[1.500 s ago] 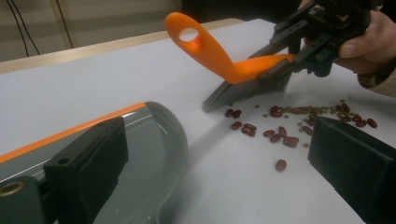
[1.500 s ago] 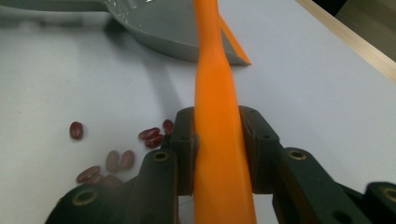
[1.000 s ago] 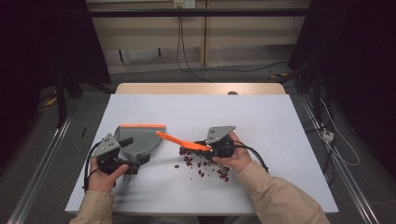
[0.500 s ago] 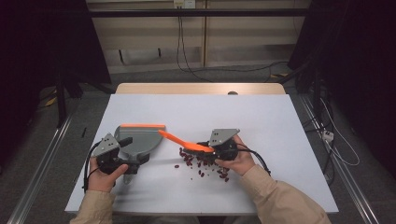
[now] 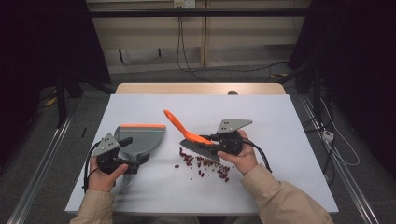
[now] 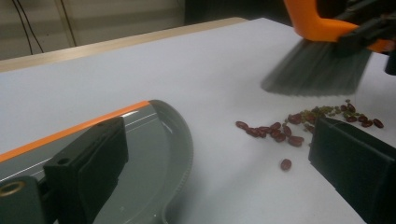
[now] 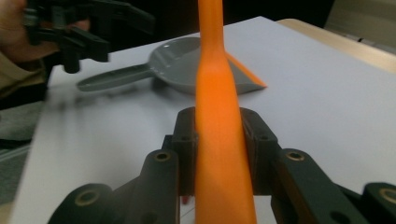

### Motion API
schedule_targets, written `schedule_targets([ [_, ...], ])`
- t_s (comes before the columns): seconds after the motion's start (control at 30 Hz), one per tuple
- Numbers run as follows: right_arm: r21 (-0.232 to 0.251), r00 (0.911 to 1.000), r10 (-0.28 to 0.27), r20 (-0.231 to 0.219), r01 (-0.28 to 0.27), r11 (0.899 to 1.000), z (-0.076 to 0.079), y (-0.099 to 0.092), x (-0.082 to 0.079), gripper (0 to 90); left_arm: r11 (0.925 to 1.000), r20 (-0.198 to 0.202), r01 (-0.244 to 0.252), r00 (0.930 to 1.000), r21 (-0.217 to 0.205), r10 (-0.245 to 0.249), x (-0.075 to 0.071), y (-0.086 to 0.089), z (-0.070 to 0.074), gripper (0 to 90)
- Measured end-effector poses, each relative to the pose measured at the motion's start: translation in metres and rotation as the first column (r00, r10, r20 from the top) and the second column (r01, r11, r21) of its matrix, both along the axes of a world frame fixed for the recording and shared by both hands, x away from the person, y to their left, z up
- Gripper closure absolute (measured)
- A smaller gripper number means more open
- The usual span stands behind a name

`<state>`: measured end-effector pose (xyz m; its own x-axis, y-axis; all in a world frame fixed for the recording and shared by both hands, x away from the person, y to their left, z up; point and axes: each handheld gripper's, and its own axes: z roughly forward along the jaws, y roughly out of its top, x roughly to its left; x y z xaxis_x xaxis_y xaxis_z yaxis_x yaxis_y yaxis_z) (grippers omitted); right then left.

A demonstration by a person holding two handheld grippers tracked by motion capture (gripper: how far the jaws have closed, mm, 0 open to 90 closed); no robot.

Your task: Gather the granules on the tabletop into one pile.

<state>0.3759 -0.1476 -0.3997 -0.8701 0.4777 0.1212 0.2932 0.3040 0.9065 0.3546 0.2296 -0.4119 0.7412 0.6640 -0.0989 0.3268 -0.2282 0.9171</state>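
My right gripper [image 5: 213, 139] [image 7: 219, 126] is shut on the orange handle of a hand brush [image 5: 187, 134] [image 7: 215, 70]. Its grey bristles [image 6: 312, 71] hang just above the table, over a scatter of red-brown beans [image 5: 205, 165] [image 6: 279, 131]. The handle slants up and to the left. A grey dustpan [image 5: 142, 140] [image 6: 156, 154] [image 7: 187, 60] with an orange front lip lies flat, left of the beans. My left gripper [image 5: 127, 157] [image 6: 217, 135] stands open by the pan's handle end, jaws wide apart. Seen from the right gripper view, the left gripper [image 7: 79, 28] hovers above the pan's handle.
A white sheet [image 5: 289, 121] covers the table, with a wooden edge [image 5: 201, 88] at the far side. Bare surface lies beyond and to the right of the beans. Cables [image 5: 187, 56] run across the floor behind the table.
The right gripper has risen a little with the brush; its orange handle has swung up and away, and the bristles have lifted off the beans. The left gripper and dustpan have stayed put.
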Motion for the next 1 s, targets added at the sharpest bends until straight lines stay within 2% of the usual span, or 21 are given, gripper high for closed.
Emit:
schedule_targets([
  [0.07,0.034,0.9991,0.036,-0.022,-0.036,0.999,-0.002,0.007,-0.007,70.4,1.0000,-0.002,0.001,1.0000,-0.003,-0.001,0.000,0.000,0.000,4.6],
  [0.17,0.055,0.9969,0.067,-0.041,-0.065,0.996,-0.004,0.016,-0.014,70.4,1.0000,-0.002,0.006,1.0000,-0.004,-0.006,0.000,0.000,0.000,4.6],
  [0.2,0.072,0.9933,0.091,-0.072,-0.086,0.994,-0.008,0.024,-0.018,70.4,1.0000,-0.002,0.006,1.0000,-0.004,-0.006,0.001,0.000,0.000,4.6],
  [0.33,0.096,0.9790,0.150,-0.138,-0.138,0.986,-0.021,0.038,-0.019,70.4,1.0000,-0.002,-0.001,1.0000,-0.007,0.001,0.001,0.000,0.000,4.5],
  [0.37,0.096,0.9790,0.150,-0.138,-0.138,0.986,-0.021,0.038,-0.019,70.4,1.0000,-0.003,0.000,1.0000,-0.007,0.000,0.001,0.001,0.000,4.5],
  [0.4,0.078,0.9734,0.156,-0.168,-0.145,0.986,-0.028,0.044,-0.019,70.4,1.0000,-0.003,0.005,1.0000,-0.007,-0.005,0.001,0.001,0.000,4.5],
  [0.43,0.078,0.9734,0.156,-0.168,-0.145,0.986,-0.028,0.044,-0.019,70.4,1.0000,-0.004,0.005,1.0000,-0.008,-0.005,0.001,0.001,-0.001,4.5],
  [0.47,0.084,0.9619,0.168,-0.216,-0.153,0.985,-0.035,0.047,-0.017,70.4,1.0000,-0.003,-0.001,1.0000,-0.004,0.001,0.001,0.002,-0.001,4.5],
  [0.5,0.084,0.9619,0.168,-0.216,-0.153,0.985,-0.035,0.047,-0.017,70.4,1.0000,-0.003,-0.001,1.0000,-0.004,0.001,0.001,0.002,-0.001,4.5],
  [0.53,0.084,0.9568,0.161,-0.242,-0.145,0.986,-0.039,0.049,-0.016,70.4,0.9999,-0.003,-0.004,1.0000,-0.011,0.004,0.001,0.003,-0.001,4.5],
  [0.63,0.066,0.9603,0.137,-0.243,-0.124,0.990,-0.039,0.049,-0.013,70.6,0.9999,-0.005,-0.002,1.0000,-0.012,0.002,0.001,0.004,-0.001,4.5],
  [0.67,0.042,0.9627,0.120,-0.243,-0.113,0.993,-0.039,0.047,-0.007,70.7,0.9999,-0.004,-0.001,1.0000,-0.011,0.001,0.001,0.003,-0.001,4.5],
  [0.83,0.044,0.9608,0.083,-0.265,-0.074,0.996,-0.045,0.041,0.003,70.4,1.0000,-0.001,-0.004,1.0000,-0.009,0.004,0.001,0.003,-0.001,4.6],
  [0.97,0.043,0.9648,0.072,-0.253,-0.064,0.997,-0.045,0.037,0.010,70.3,1.0000,-0.003,-0.003,1.0000,-0.005,0.003,0.001,0.002,-0.001,4.5],
  [1.0,0.040,0.9671,0.052,-0.249,-0.044,0.998,-0.045,0.033,0.014,70.4,1.0000,-0.003,0.003,1.0000,-0.006,-0.003,0.001,0.002,-0.001,4.6],
])
